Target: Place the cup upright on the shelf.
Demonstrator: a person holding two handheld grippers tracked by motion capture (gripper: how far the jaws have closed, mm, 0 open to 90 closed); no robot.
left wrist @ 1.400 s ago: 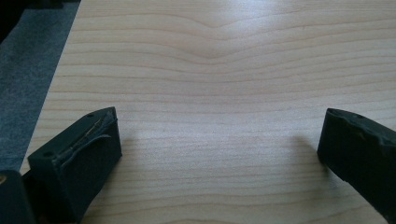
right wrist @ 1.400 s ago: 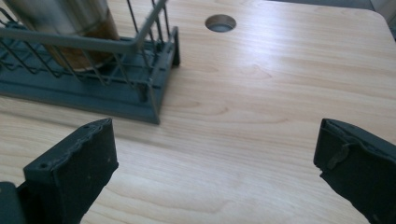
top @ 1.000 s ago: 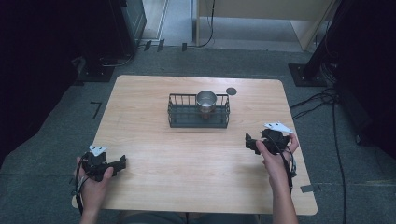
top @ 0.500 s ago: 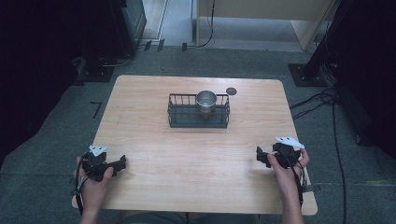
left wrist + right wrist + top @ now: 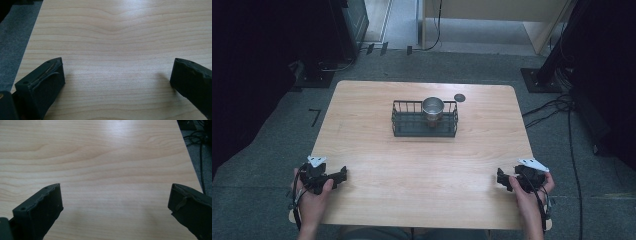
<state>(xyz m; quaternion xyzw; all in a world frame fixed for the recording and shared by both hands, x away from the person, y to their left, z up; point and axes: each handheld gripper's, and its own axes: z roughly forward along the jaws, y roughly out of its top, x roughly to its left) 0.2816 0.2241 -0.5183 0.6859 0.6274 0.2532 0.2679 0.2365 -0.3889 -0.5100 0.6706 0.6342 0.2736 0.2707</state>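
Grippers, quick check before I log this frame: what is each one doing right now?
Left gripper: open, holding nothing, over the table.
Right gripper: open, holding nothing.

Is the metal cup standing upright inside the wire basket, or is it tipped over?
Upright. In the high view the metal cup shows its round open mouth facing up, and it stands inside the right part of the wire basket.
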